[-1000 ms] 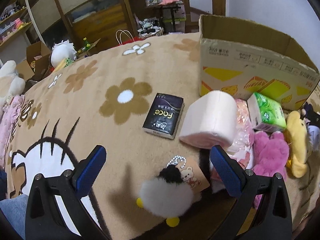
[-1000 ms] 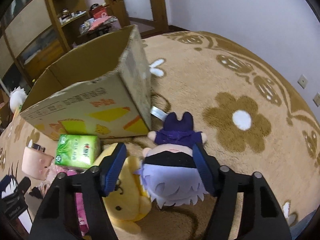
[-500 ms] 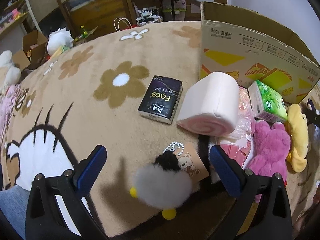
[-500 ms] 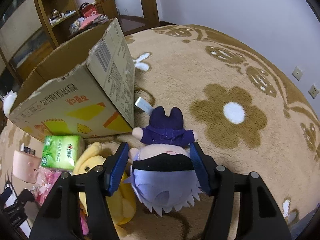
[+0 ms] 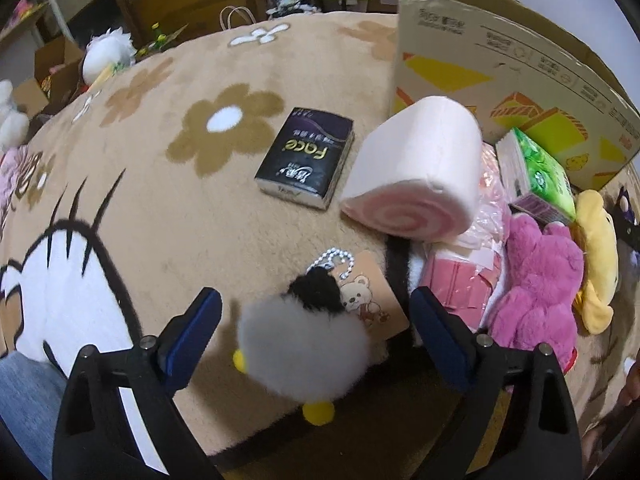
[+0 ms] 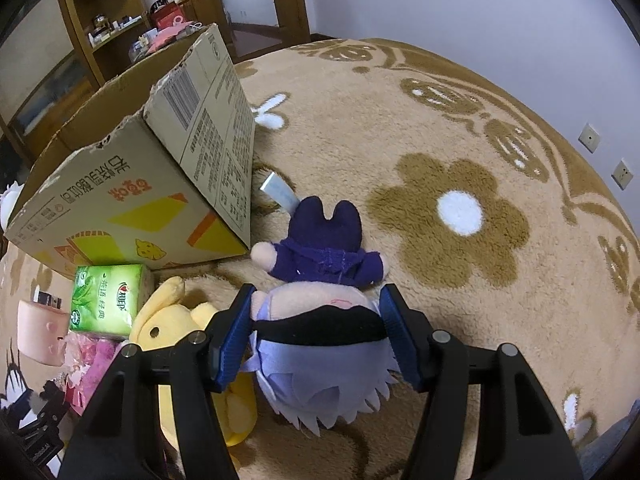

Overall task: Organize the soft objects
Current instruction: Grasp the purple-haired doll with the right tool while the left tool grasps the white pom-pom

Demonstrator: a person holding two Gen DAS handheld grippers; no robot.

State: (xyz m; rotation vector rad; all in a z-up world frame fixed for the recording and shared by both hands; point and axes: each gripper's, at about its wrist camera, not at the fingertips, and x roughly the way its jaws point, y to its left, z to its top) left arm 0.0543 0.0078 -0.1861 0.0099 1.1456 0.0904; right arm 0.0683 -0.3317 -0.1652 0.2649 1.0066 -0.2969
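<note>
Two tongs work over the beige flowered carpet (image 6: 440,128). At lower centre of the right wrist view, the right tongs (image 6: 316,336) are closed on the head of a purple-clothed, lavender-haired plush doll (image 6: 320,320), just beside the tilted cardboard box (image 6: 120,200). It looks light and squashy, so the head is a fair grip. The left tongs (image 5: 312,332) gape wide around a grey fluffy pompom chick (image 5: 300,344), gripping nothing. A black tissue pack (image 5: 306,156) reads "Face".
</note>
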